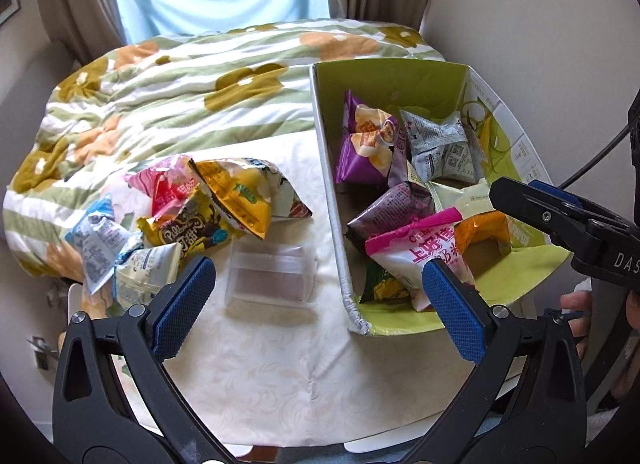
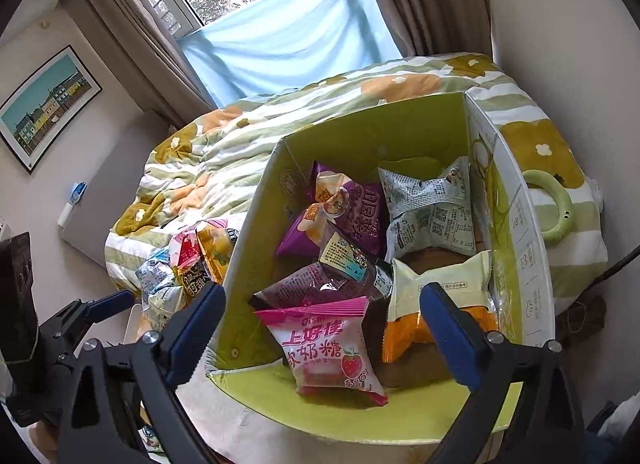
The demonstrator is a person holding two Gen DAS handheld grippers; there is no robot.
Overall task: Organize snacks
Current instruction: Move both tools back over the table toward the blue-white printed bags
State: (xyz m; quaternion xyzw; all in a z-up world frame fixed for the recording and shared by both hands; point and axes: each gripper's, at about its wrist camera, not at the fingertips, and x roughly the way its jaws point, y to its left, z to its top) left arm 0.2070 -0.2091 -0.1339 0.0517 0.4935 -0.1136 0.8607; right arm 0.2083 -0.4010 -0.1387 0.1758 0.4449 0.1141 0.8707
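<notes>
Here both tools gape empty, the left tool [image 1: 316,300] over bare table [image 1: 260,376] between loose snacks [image 1: 192,216] and box [image 1: 332,200], the right tool [image 2: 320,324] above the box's packets [image 2: 332,344], lower ones half-buried.

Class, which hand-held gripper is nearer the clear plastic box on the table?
Left. The left hand-held gripper hovers open directly before the clear plastic box; the right hand-held gripper hangs over the green cardboard box.
</notes>
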